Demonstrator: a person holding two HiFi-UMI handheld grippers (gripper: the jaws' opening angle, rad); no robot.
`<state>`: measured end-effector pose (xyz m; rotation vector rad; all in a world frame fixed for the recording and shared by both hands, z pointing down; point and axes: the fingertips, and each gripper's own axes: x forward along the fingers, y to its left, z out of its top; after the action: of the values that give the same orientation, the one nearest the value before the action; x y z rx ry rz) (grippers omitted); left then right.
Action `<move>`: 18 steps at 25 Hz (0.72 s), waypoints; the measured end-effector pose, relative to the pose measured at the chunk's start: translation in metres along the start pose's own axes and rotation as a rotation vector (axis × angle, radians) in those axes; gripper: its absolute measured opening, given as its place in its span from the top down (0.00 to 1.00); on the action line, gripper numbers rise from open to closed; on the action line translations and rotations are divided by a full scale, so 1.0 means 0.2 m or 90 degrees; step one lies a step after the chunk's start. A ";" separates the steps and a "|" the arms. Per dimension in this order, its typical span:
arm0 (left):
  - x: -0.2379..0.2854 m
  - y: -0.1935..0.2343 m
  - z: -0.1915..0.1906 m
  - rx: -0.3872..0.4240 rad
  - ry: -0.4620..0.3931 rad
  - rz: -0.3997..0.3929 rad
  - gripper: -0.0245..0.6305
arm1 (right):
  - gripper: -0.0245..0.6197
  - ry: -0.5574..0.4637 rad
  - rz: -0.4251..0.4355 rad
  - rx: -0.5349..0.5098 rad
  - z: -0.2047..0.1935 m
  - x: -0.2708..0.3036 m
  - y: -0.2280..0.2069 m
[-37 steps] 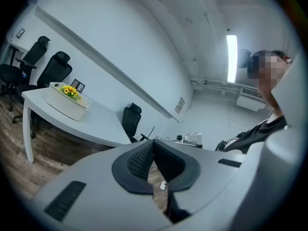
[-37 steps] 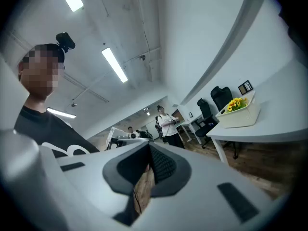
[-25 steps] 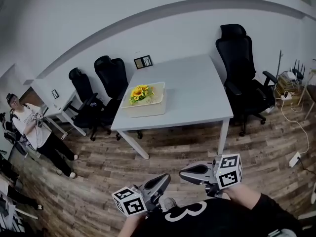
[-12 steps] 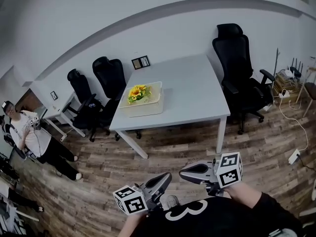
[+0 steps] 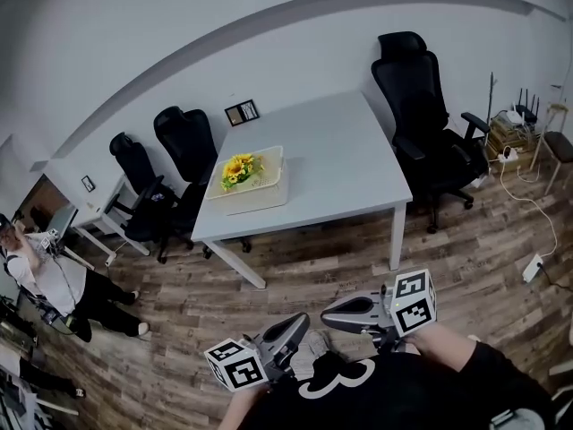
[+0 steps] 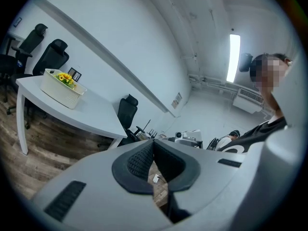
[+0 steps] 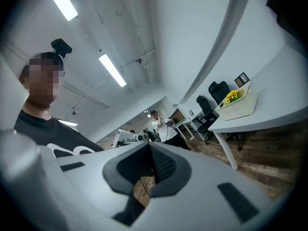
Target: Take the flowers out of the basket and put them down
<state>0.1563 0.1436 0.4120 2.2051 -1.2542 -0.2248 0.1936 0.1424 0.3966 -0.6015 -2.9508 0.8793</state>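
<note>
A white rectangular basket stands on the white table, near its left end, with yellow flowers in its left part. Both grippers are far from it, held low in front of the person's chest above the floor. My left gripper is shut with nothing between its pads. My right gripper is also shut and empty. The left gripper view shows the basket and flowers far off at the left. In the right gripper view the basket and flowers sit at the right.
Black office chairs stand at the table's right and behind its left end. A small framed sign stands at the table's back edge. A person stands by a desk at far left. Cables and a power strip lie on the wood floor.
The whole scene has slid a little to the left in the head view. The person at the left has moved toward the frame's edge. Both grippers stay shut in the same place.
</note>
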 end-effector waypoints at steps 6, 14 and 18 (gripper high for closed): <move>0.04 0.15 0.01 -0.033 0.020 -0.010 0.94 | 0.95 0.019 -0.036 0.002 0.02 0.03 -0.12; 0.08 0.44 0.19 -0.037 0.031 -0.026 0.94 | 0.95 0.016 -0.070 0.029 0.13 0.18 -0.41; 0.08 0.66 0.36 -0.059 0.018 -0.020 0.94 | 0.95 0.032 -0.083 0.045 0.21 0.30 -0.60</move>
<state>0.0395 0.0500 0.4307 2.1430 -1.1722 -0.2574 0.0912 0.0498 0.4179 -0.4176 -2.8614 0.9366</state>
